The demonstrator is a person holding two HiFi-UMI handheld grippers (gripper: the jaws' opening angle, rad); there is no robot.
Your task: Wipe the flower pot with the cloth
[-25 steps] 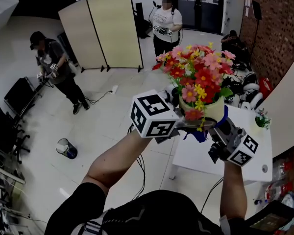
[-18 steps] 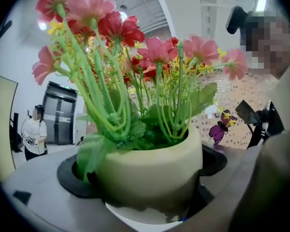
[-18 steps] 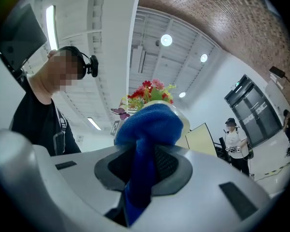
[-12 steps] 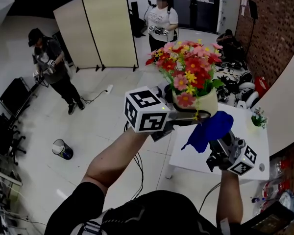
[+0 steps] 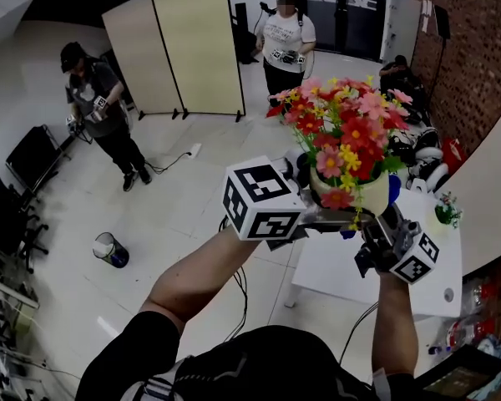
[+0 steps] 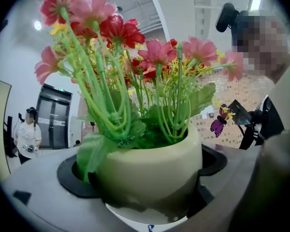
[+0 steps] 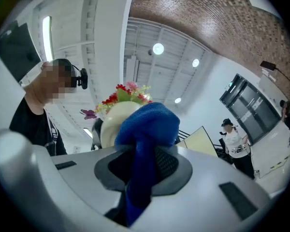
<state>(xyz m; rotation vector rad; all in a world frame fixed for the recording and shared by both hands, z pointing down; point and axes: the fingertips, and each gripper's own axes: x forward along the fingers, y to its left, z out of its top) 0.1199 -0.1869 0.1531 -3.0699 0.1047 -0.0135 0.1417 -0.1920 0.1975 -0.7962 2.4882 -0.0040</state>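
Note:
A cream flower pot (image 5: 363,195) full of red, pink and yellow artificial flowers (image 5: 342,128) is held up in the air over the white table (image 5: 342,266). My left gripper (image 5: 324,215) is shut on the pot; in the left gripper view the pot (image 6: 150,173) fills the space between the jaws. My right gripper (image 5: 381,224) is shut on a blue cloth (image 5: 392,187), which presses against the pot's right side. In the right gripper view the cloth (image 7: 146,129) bunches between the jaws, with the pot (image 7: 111,124) just behind it.
A small potted plant (image 5: 445,210) stands at the table's far right. On the floor are a bin (image 5: 110,250) and cables. A folding screen (image 5: 184,44) and two standing people (image 5: 288,40) (image 5: 100,107) are further off. A brick wall (image 5: 476,57) is at right.
Half a second ago the cloth hung loose below and right of the pot. My right gripper has risen and brought it back against the pot's side. The pot shifted slightly right.

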